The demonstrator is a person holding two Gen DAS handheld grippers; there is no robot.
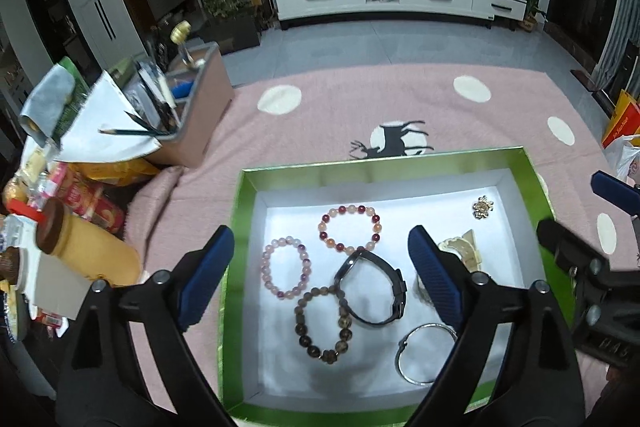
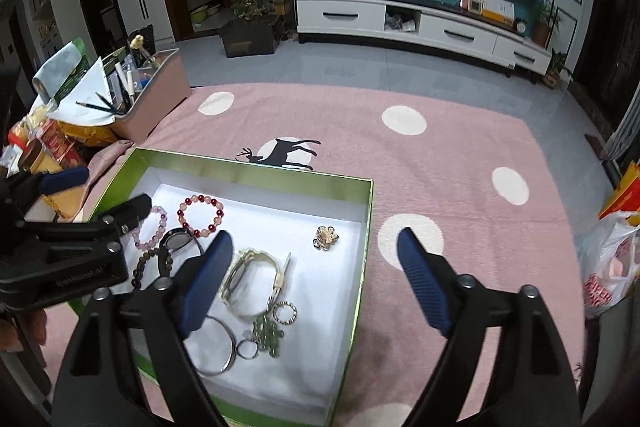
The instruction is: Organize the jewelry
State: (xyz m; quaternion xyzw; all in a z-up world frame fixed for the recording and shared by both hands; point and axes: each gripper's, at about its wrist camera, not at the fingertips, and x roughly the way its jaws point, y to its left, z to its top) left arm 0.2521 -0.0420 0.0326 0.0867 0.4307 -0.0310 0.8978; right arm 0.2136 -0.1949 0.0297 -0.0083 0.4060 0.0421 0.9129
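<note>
- Beads, steel and gilt metal: the jewelry all lies loose on the white floor of the green-rimmed box (image 1: 400,163), which sits on the pink dotted blanket (image 2: 460,155).
- Between my left gripper (image 1: 322,267) fingers I see the pale pink bead bracelet (image 1: 286,269), the red-and-peach bead bracelet (image 1: 350,229), the brown bead bracelet (image 1: 324,325) and the black watch (image 1: 374,289). The black watch overlaps the brown bracelet and touches the red one.
- The black watch's long axis runs from upper left to lower right in the left wrist view, slanted across the line of my fingers.
- My left fingers are spread wide with nothing between them, hanging over the box's left half. I judge this hand the nearer one for the bead bracelets and the black watch.
- My right gripper (image 2: 314,281) is also spread wide and empty. Its left finger (image 2: 204,287) is over the box's right half, its right finger out over the blanket.
- Just ahead of that left finger lie the gold watch (image 2: 254,283), the silver bangle (image 2: 220,351), a small ring (image 2: 285,312) and a green bead cluster (image 2: 269,337); the gold brooch (image 2: 326,237) sits apart, further off. I judge my right hand nearer to these.
- The gold watch lies curled on its side, its band end pointing away from me.
- Writing: the embossed lettering on the left gripper's body, seen from the right wrist view, is too blurred to read. The packets and the red-and-yellow bag at the edges carry print I cannot make out.
</note>
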